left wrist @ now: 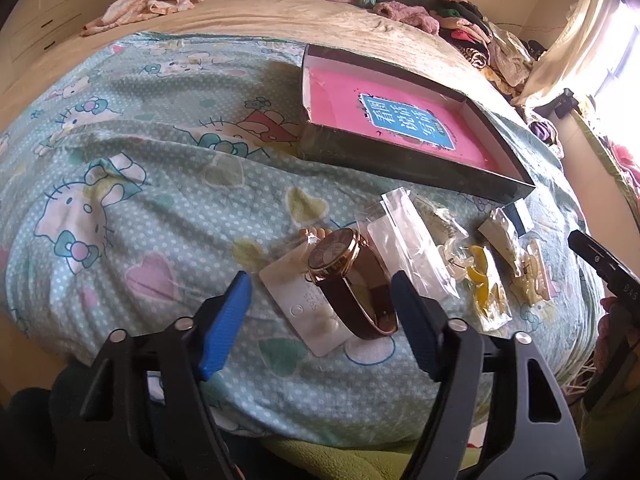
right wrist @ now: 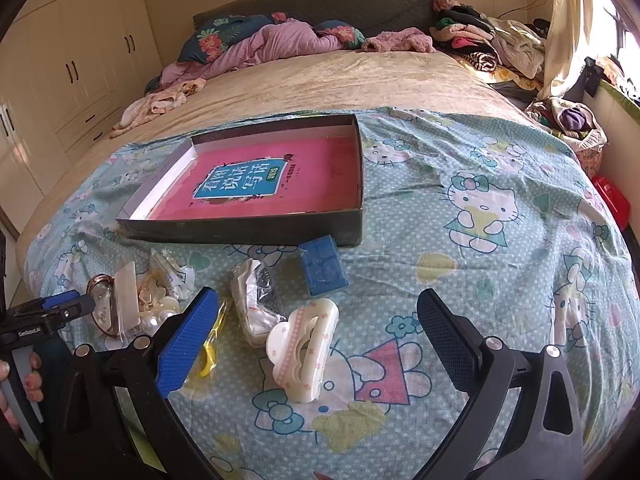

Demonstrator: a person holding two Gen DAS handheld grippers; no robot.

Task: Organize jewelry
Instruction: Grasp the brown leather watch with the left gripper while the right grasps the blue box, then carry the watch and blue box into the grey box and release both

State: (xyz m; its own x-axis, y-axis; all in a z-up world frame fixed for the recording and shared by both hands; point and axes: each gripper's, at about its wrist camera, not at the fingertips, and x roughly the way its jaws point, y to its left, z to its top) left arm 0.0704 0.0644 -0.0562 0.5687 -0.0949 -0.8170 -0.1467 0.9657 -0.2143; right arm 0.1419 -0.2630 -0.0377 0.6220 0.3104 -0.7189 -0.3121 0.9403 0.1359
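One shallow dark box [right wrist: 256, 228] lies on the cartoon-cat sheet [right wrist: 480, 264], and in it one pink book [right wrist: 280, 184] with a blue label of Chinese characters that I cannot read for certain. Just in front of the box lie the jewelry pieces: one watch [left wrist: 348, 276] with a gold rim and brown strap, resting on one white card [left wrist: 296, 304] stamped "S925"; about four clear bags [left wrist: 416, 240] of small items, one holding something yellow [left wrist: 482, 280]; one blue case [right wrist: 322, 270] touching the box's front wall; and one white hair clip [right wrist: 300, 348] nearer the camera. The left gripper [left wrist: 320, 300] tilts steeply down over the watch, its blue pads [left wrist: 224, 320] either side of the strap and apart from it, gripping nothing. The right gripper [right wrist: 316, 344] slants down over the hair clip, jaws spread wide and not touching it. A hand [right wrist: 24, 380] holds the left gripper's handle, marked "GenRobot.AI".
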